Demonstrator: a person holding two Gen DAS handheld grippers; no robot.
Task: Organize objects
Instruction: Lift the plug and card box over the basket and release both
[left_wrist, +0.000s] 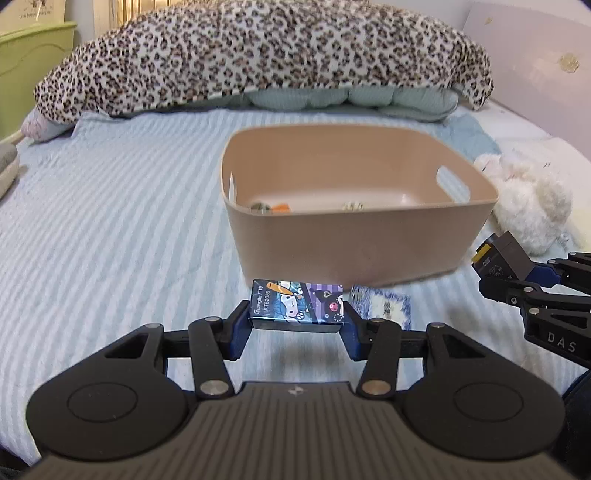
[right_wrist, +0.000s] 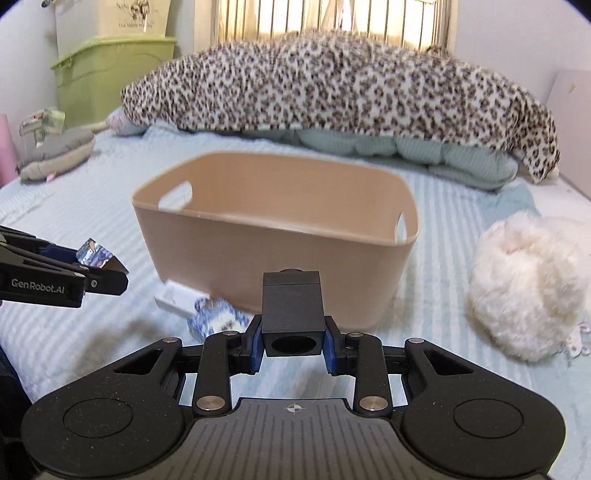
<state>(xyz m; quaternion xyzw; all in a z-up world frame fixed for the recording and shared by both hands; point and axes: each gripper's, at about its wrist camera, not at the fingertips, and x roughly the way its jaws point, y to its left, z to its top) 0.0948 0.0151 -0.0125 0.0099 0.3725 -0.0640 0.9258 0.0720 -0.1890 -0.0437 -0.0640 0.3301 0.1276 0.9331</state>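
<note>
My left gripper (left_wrist: 297, 325) is shut on a small cartoon-printed box (left_wrist: 297, 304), held above the bed in front of the beige plastic basket (left_wrist: 351, 240). It shows at the left of the right wrist view (right_wrist: 98, 258). My right gripper (right_wrist: 292, 343) is shut on a dark grey block with a round hole (right_wrist: 291, 310), just in front of the basket (right_wrist: 273, 258). It shows at the right of the left wrist view (left_wrist: 498, 258). The basket holds a few small items (left_wrist: 271, 207).
A blue-patterned packet (right_wrist: 216, 317) and a white box (right_wrist: 177, 295) lie on the striped bed cover by the basket's near wall. A white plush toy (right_wrist: 524, 288) lies to the right. A leopard-print pillow (right_wrist: 332, 85) lies behind. A grey plush (right_wrist: 55, 151) and green bin (right_wrist: 110, 70) are at far left.
</note>
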